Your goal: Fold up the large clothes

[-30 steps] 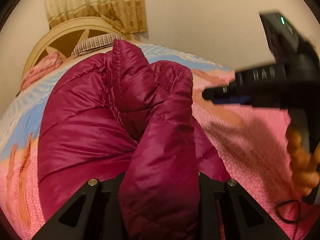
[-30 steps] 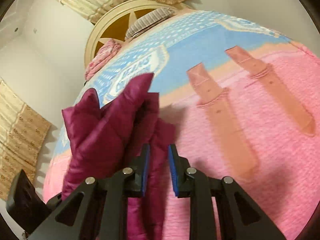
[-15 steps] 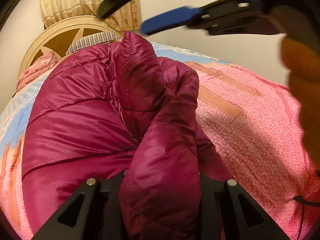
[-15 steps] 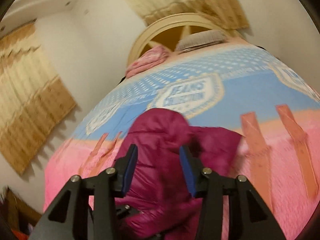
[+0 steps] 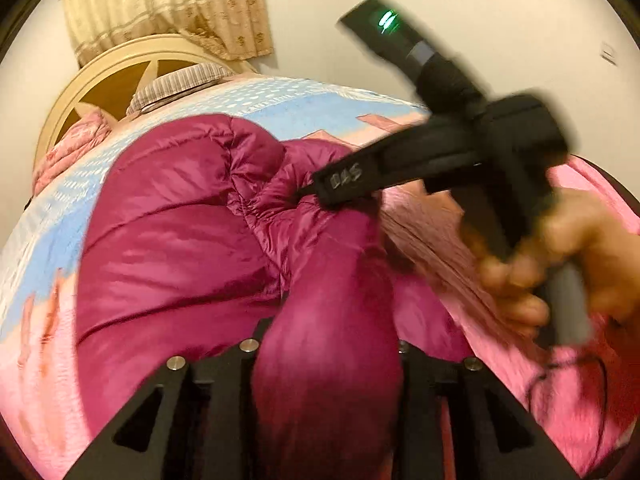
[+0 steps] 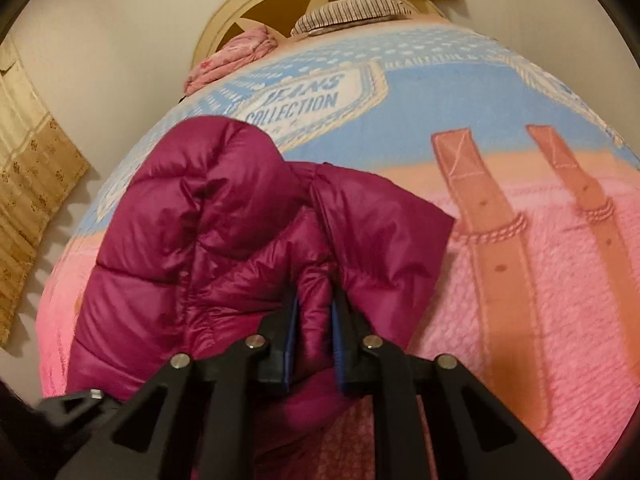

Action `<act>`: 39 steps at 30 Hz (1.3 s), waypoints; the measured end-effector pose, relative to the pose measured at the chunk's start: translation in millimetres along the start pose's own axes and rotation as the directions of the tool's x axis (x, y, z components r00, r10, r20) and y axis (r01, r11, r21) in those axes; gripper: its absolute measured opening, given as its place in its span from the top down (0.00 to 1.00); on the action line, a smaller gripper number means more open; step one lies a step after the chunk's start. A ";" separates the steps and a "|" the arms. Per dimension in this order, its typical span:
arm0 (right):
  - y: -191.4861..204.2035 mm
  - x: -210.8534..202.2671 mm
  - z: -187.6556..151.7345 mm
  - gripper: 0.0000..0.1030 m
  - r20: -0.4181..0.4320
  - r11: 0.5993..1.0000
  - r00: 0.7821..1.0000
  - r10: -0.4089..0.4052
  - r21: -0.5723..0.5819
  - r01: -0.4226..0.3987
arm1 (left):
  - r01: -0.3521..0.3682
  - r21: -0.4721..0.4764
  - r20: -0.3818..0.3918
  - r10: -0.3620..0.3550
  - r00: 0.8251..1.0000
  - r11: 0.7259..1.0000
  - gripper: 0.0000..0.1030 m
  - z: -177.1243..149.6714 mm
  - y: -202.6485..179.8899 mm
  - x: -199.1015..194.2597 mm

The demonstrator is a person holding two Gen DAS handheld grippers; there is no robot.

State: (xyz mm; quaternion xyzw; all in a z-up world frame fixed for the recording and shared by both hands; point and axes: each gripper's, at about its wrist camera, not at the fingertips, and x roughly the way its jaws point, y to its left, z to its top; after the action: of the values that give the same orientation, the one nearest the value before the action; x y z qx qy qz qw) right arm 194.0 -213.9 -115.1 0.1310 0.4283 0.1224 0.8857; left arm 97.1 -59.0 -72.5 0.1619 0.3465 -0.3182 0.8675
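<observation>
A magenta puffer jacket (image 5: pixel 168 240) lies bunched on the bed; it also shows in the right wrist view (image 6: pixel 208 224). My left gripper (image 5: pixel 328 360) is shut on a thick fold of the jacket that fills the space between its fingers. My right gripper (image 6: pixel 314 312) is shut on a narrower fold of the jacket near its middle, blue pads pressing both sides. In the left wrist view the right gripper (image 5: pixel 316 192) comes in from the right, its tip on the jacket, held by a hand (image 5: pixel 560 264).
The bed is covered by a pink and blue blanket (image 6: pixel 560 280) with "JEANS COLLECTION" print (image 6: pixel 304 100). A cream round headboard (image 6: pixel 280 8), a striped pillow (image 6: pixel 352 10) and a folded pink cloth (image 6: pixel 236 56) sit at the far end. Curtains (image 5: pixel 168 0) hang behind.
My right gripper, open above the jacket half a second ago, has come down and shut on a fold of it. My left gripper keeps its hold on the jacket.
</observation>
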 end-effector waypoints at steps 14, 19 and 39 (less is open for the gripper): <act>-3.0 2.9 -14.7 0.84 0.038 1.000 0.999 0.012 -0.017 -0.011 | 0.078 -0.326 0.170 -0.023 0.985 0.942 0.49 54.0 118.7 -63.9; -0.7 3.1 -15.3 0.84 0.045 1.000 0.999 -0.008 -0.024 0.009 | -0.114 -0.372 0.061 0.147 0.987 0.921 0.49 86.1 136.9 2.9; 14.2 -92.4 16.3 0.75 0.185 0.987 0.983 -0.003 0.156 -0.027 | -0.336 -0.446 -0.063 0.345 0.937 0.830 0.40 35.3 128.4 61.2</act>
State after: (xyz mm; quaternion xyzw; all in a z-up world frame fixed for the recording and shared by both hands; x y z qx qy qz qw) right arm 149.7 -233.0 -33.4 0.2140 0.3517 0.0808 0.9077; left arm 234.1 -7.9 -82.9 0.0127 0.3673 -0.0715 0.9272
